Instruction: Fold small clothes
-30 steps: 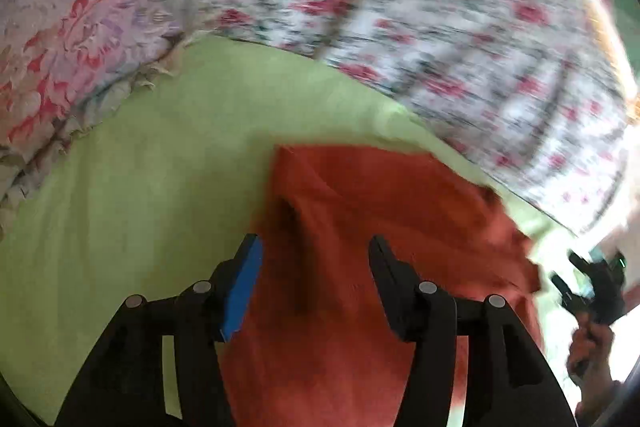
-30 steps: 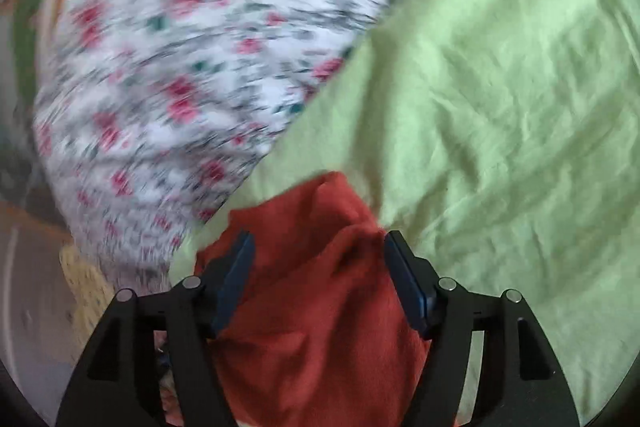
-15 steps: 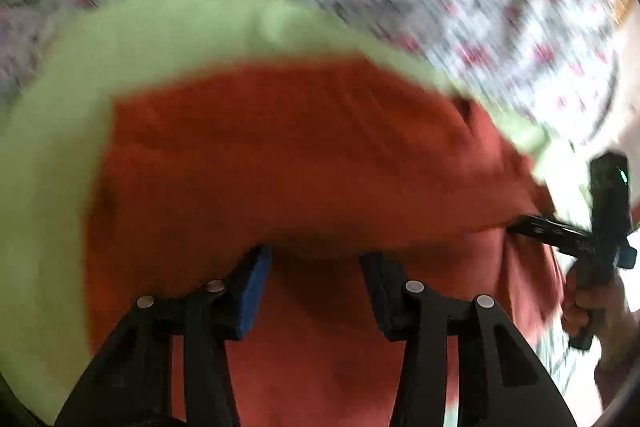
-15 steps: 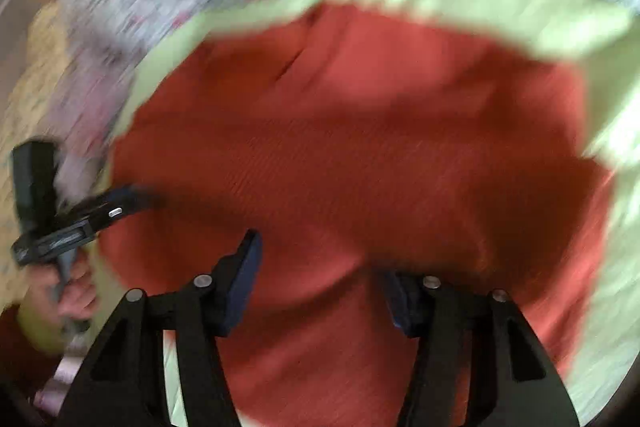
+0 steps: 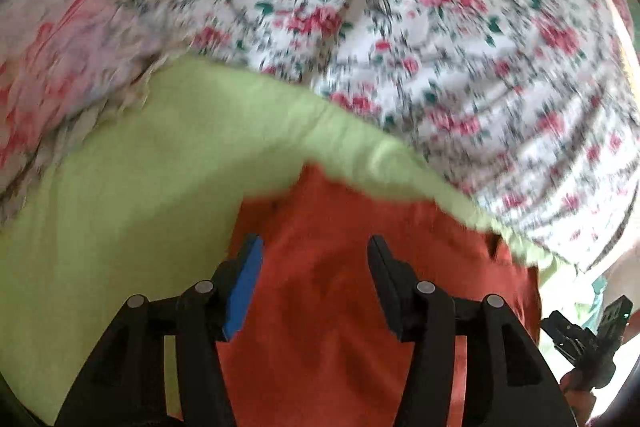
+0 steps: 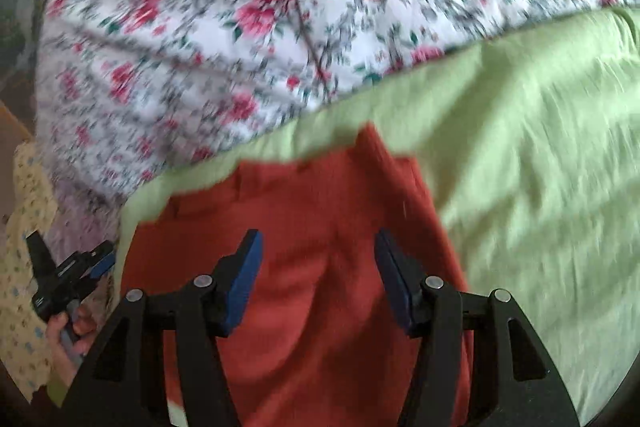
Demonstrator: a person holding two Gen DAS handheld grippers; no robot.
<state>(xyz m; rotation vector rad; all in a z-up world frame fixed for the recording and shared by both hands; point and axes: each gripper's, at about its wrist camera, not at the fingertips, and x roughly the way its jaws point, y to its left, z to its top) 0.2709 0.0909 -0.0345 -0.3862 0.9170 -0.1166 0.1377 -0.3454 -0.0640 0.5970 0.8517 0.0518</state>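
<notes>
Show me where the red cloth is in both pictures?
Left wrist view: the red cloth fills the lower middle, lying on the green sheet, behind the left tool.
Right wrist view: it fills the lower middle, behind the right tool.
Shared landmark: the flowered quilt across the top.

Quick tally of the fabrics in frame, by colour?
Rust-red garment: 1
Light green sheet: 1
White floral quilt: 1
Purple-pink floral cloth: 1
Yellow patterned cloth: 1
Total: 5
</notes>
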